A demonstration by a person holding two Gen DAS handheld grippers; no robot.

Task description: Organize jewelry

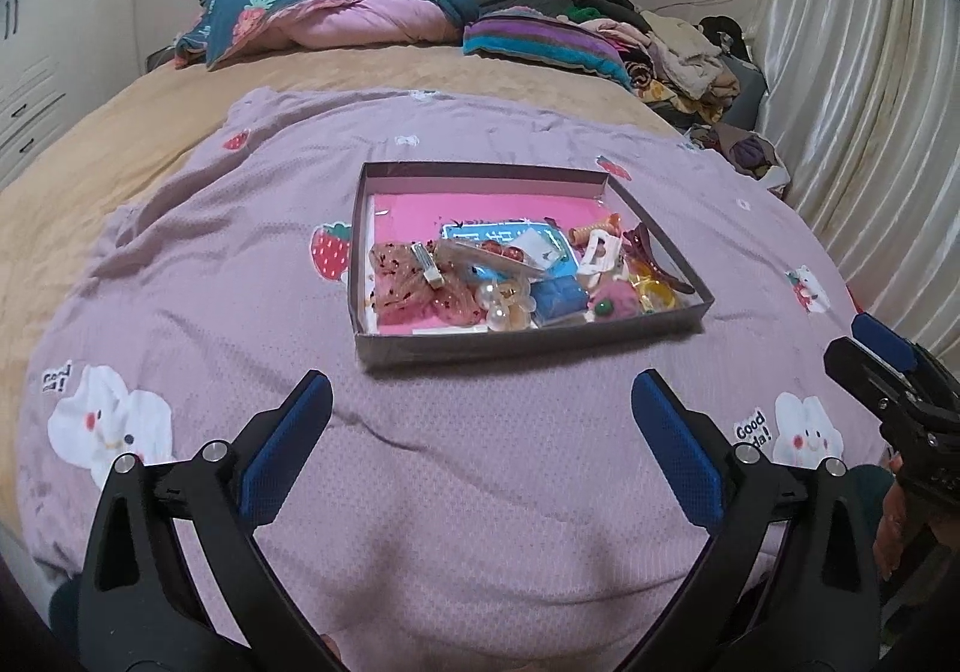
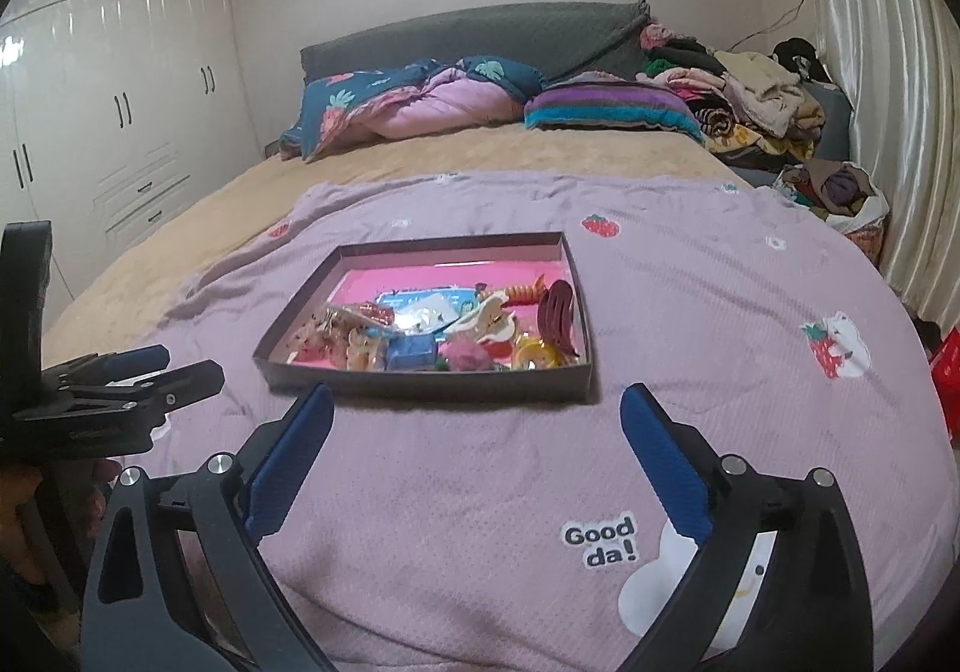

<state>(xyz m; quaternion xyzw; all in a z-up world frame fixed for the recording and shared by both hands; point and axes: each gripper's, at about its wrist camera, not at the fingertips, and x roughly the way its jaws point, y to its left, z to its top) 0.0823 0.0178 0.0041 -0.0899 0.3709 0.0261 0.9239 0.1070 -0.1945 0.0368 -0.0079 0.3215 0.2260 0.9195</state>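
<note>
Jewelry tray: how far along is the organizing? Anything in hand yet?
Done: nothing that shows. The items sit in a mixed heap at the near end of the tray, with the dark red claw clip and blue box among them; its far end is bare pink. In hand: nothing. The left tool and right tool are both open, short of the tray over the purple blanket. Left: all the sorting.

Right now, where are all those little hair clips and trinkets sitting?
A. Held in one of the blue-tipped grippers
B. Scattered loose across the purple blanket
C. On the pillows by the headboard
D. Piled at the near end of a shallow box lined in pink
D. The hair clips and trinkets lie heaped in the near part of the shallow box, and its pink far end is bare.
</note>
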